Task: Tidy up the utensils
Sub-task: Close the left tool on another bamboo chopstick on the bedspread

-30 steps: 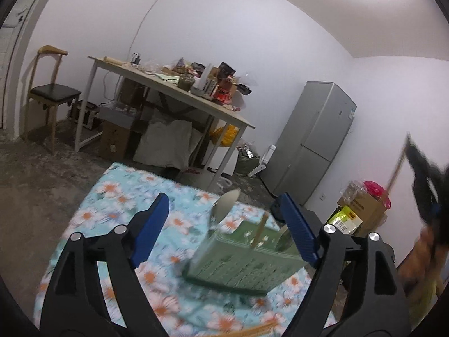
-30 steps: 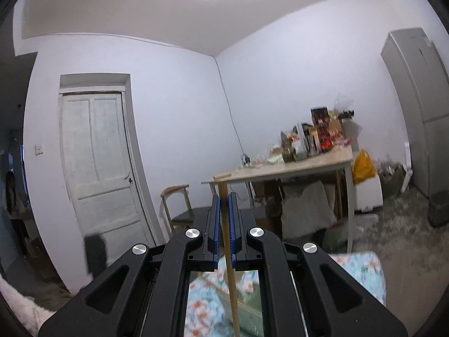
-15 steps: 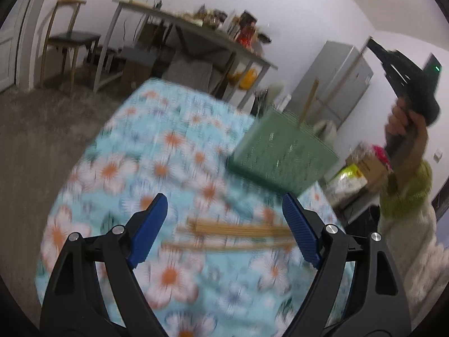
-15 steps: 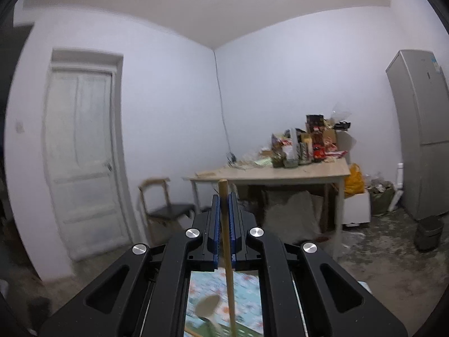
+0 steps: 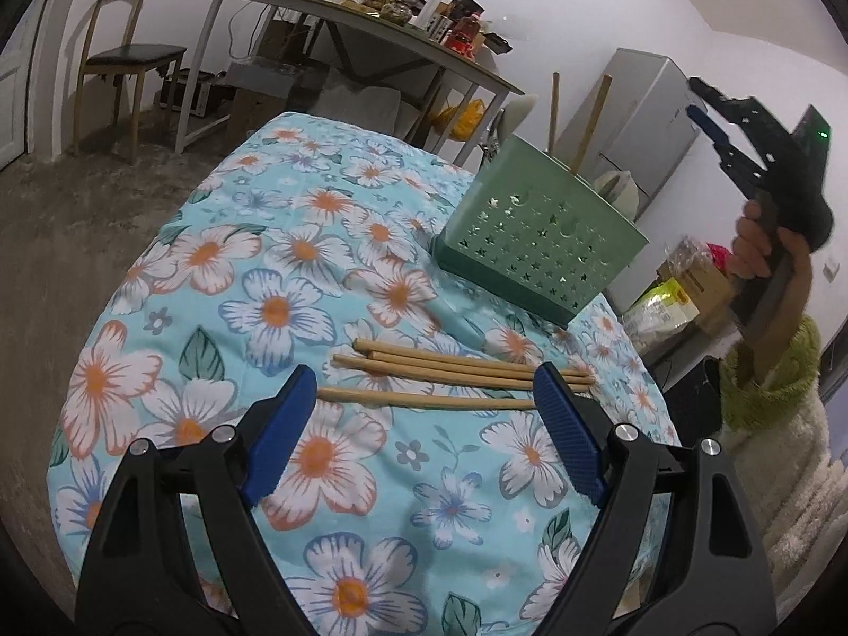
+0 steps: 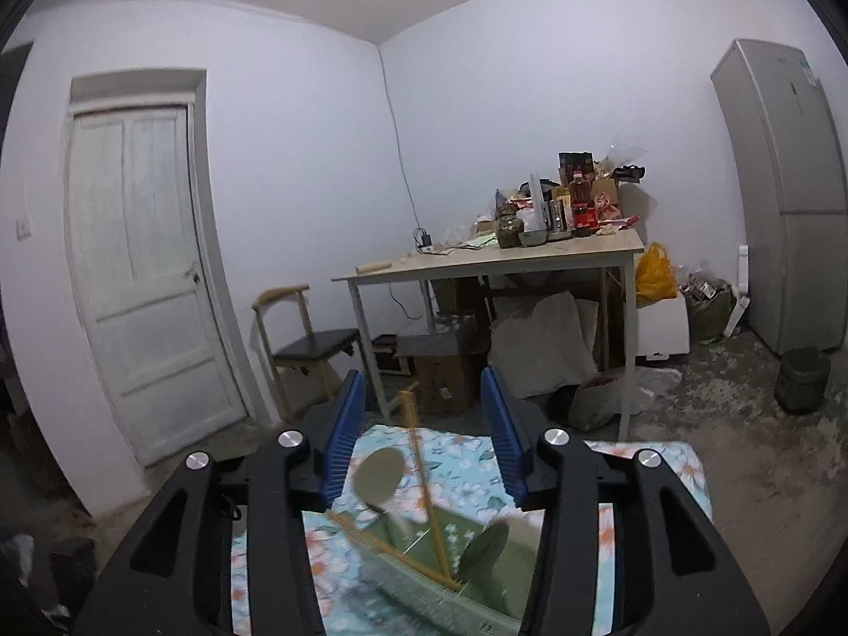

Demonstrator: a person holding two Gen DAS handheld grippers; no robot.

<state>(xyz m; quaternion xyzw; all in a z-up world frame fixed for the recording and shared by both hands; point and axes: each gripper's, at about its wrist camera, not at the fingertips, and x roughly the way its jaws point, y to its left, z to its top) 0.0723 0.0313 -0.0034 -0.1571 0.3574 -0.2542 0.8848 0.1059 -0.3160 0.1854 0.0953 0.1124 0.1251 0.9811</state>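
- Four wooden chopsticks [image 5: 456,376] lie side by side on a floral tablecloth [image 5: 275,275], well apart from a green perforated utensil basket [image 5: 535,244] that stands farther back on the same cloth.
- Left gripper [image 5: 424,403] hangs low over the cloth with its blue jaws spread wide. The nearest chopstick lies crosswise in the gap between them, and neither pad presses on it.
- Two more chopsticks [image 5: 591,122] stand upright in the basket, beside a pale spoon [image 5: 517,114].
- Right gripper [image 6: 421,429] is raised above the basket in a hand [image 5: 763,244]. Its jaws have just been opening and now stand partly apart. A chopstick [image 6: 424,477] leans in the basket below the gap, and no pad touches it.
- Seen from the right wrist, a pale spoon [image 6: 379,474] and a darker spoon [image 6: 482,546] also sit in the basket [image 6: 477,604].
- Behind stand a cluttered table [image 6: 503,262], a chair [image 6: 307,344], a door [image 6: 143,275] and a refrigerator [image 6: 789,196].
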